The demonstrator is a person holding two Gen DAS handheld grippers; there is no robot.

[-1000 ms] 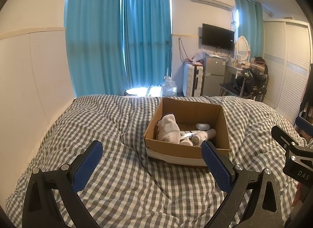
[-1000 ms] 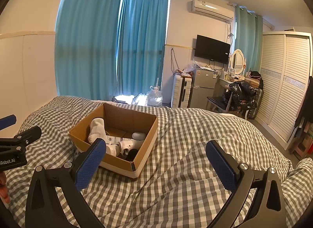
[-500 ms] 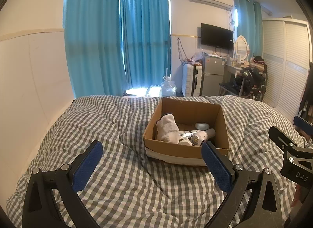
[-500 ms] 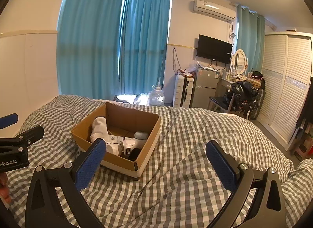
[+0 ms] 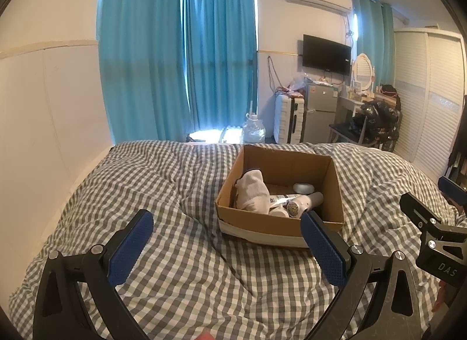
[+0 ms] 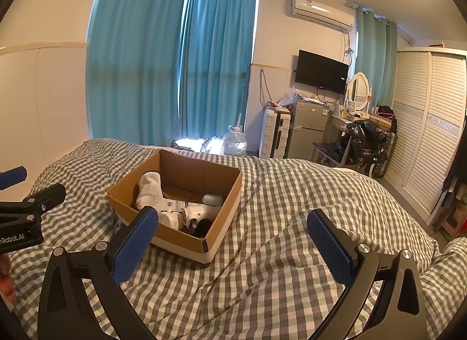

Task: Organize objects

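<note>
Checked bed (image 5: 181, 252) w/ box (image 5: 280, 223) mid-bed: sock (image 5: 252, 192), white bottles (image 5: 300, 204), grey puck (image 5: 303, 187) inside. Left tongs (image 5: 227, 240) & right tongs (image 6: 232, 240) both wide, empty, slightly nearer the box than before.

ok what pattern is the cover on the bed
Grey and white gingham check on the quilt cover, shown best in the right wrist view.

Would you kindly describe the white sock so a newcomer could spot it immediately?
On the checked bed sits an open cardboard box. The white sock leans against its left inside wall, the only soft, ribbed fabric item beside hard plastic things.
</note>
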